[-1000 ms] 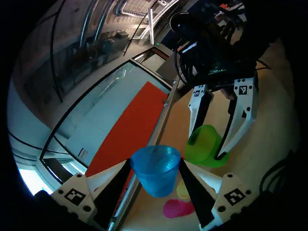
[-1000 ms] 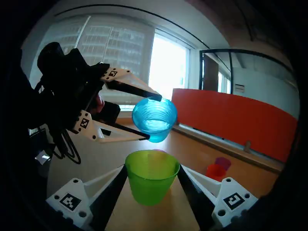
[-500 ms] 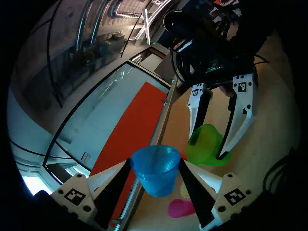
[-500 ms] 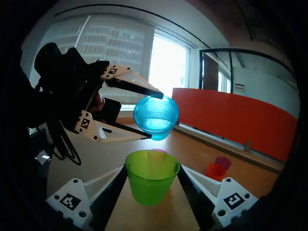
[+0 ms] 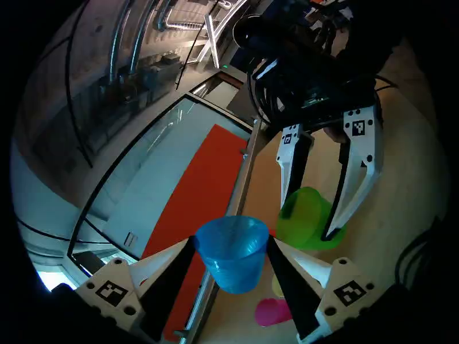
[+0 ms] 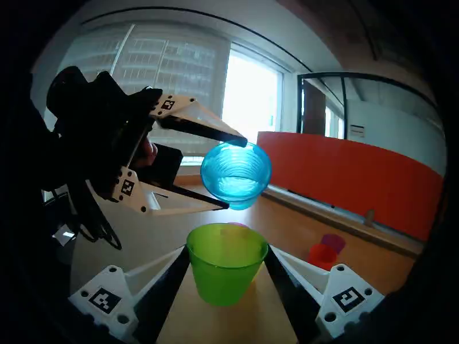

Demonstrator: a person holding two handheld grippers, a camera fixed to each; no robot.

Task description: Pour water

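Translucent blue ribbed plastic cup (image 5: 232, 261) sits at six o'clock in the left gripper view, clamped between the fingers of the left gripper (image 5: 231, 245). The right gripper (image 6: 226, 252) is closed on a translucent green plastic cup (image 6: 225, 272), upright at six o'clock in the right gripper view. The blue cup hangs above it toward twelve, tipped mouth-forward. The green cup looks empty, though its bottom is hard to read, so pouring seems barely begun. Beyond, at four o'clock, a small orange cup (image 6: 319, 255) and a purple cup (image 6: 333, 241) stand on the wooden table (image 6: 287, 226).
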